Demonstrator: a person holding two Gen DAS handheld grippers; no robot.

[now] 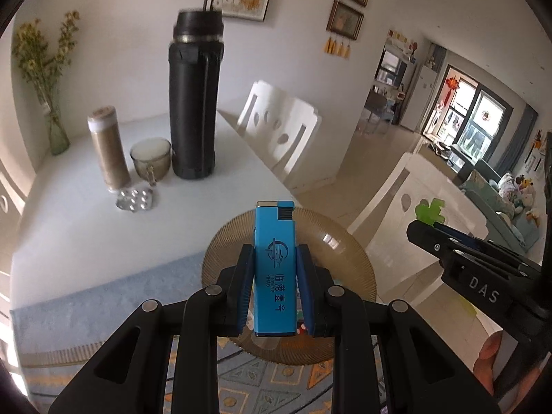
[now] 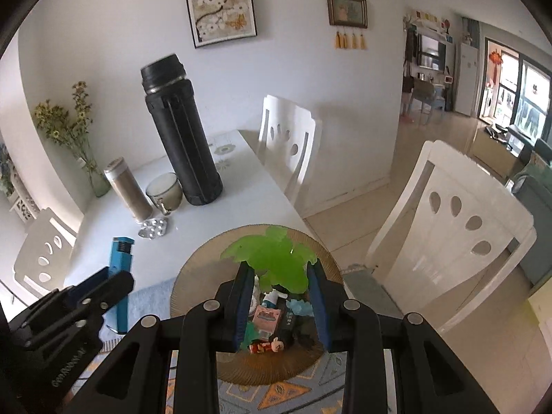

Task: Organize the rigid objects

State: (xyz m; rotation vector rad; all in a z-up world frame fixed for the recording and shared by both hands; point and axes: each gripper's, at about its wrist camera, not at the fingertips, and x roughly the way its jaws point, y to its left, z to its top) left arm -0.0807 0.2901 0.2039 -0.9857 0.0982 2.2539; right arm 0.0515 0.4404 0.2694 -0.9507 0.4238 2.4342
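Note:
My left gripper [image 1: 275, 252] is shut on a blue lighter [image 1: 275, 269] and holds it upright above a ribbed amber glass plate [image 1: 348, 252]. My right gripper [image 2: 277, 269] is shut on a green plastic leaf-shaped toy [image 2: 276, 258] above the same plate [image 2: 193, 276]. On the plate below lie small items: a pink card [image 2: 265, 317], a small red figure [image 2: 267, 345] and a dark object [image 2: 288, 321]. The right gripper shows at the right edge of the left wrist view [image 1: 419, 229]. The lighter [image 2: 119, 286] and left gripper [image 2: 114, 281] show at the lower left of the right wrist view.
On the white table [image 1: 86, 220] stand a tall black flask [image 1: 195, 103], a glass cup [image 1: 151, 160], a tan cylinder jar [image 1: 108, 148], a pill blister [image 1: 136, 200] and a vase of dried flowers [image 1: 57, 131]. White chairs [image 2: 448, 220] stand at the table's right side.

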